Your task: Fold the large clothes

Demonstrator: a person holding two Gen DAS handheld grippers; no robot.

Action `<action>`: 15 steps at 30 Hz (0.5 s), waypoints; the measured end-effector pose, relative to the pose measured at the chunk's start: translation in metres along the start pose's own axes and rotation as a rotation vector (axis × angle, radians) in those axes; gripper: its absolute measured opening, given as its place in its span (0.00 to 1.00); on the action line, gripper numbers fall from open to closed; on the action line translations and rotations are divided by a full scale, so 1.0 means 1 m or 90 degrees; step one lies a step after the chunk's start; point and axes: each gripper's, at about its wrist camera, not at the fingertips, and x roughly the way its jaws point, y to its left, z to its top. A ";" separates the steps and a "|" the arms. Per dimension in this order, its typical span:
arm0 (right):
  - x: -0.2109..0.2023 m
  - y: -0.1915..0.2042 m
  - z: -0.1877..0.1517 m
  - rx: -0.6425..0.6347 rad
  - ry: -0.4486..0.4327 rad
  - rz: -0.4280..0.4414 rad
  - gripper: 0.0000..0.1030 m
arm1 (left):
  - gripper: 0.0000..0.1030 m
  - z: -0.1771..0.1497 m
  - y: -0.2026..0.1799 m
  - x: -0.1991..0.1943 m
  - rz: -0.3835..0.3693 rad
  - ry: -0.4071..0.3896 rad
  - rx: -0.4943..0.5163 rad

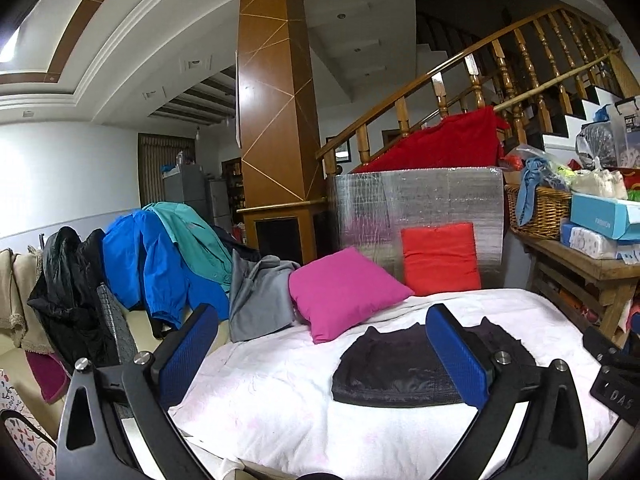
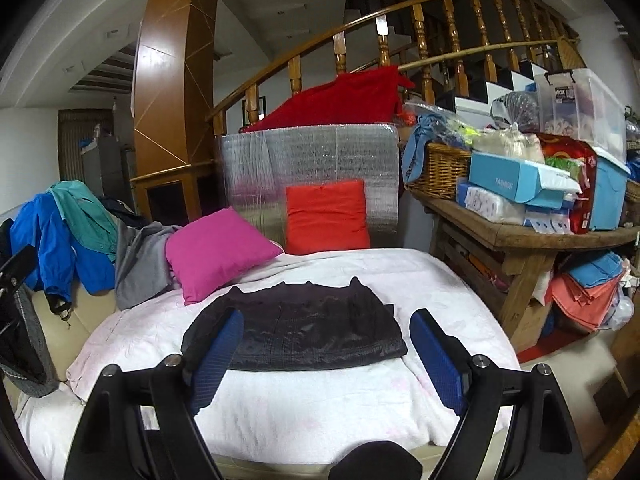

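Note:
A dark black garment (image 1: 396, 368) lies folded into a flat rectangle on the white sheet (image 1: 280, 400) of the bed; it also shows in the right wrist view (image 2: 300, 328). My left gripper (image 1: 320, 344) is open and empty, held above the sheet's near left part, its right finger in front of the garment. My right gripper (image 2: 328, 348) is open and empty, its blue pads (image 2: 218, 356) on either side of the garment's near edge, not touching it.
A magenta pillow (image 1: 344, 288) and a red pillow (image 1: 440, 258) lie at the bed's far end. Grey (image 1: 260, 300), blue (image 1: 144, 264) and teal clothes hang over a sofa at left. A cluttered wooden table (image 2: 520, 240) stands at right.

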 end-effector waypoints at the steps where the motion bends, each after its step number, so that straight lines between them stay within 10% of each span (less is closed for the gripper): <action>1: -0.002 0.002 0.000 -0.003 0.002 0.001 0.85 | 1.00 0.001 0.000 -0.003 -0.002 -0.002 0.000; 15: -0.005 0.004 -0.001 -0.003 0.020 0.007 0.85 | 1.00 0.001 -0.002 -0.008 -0.009 0.019 0.018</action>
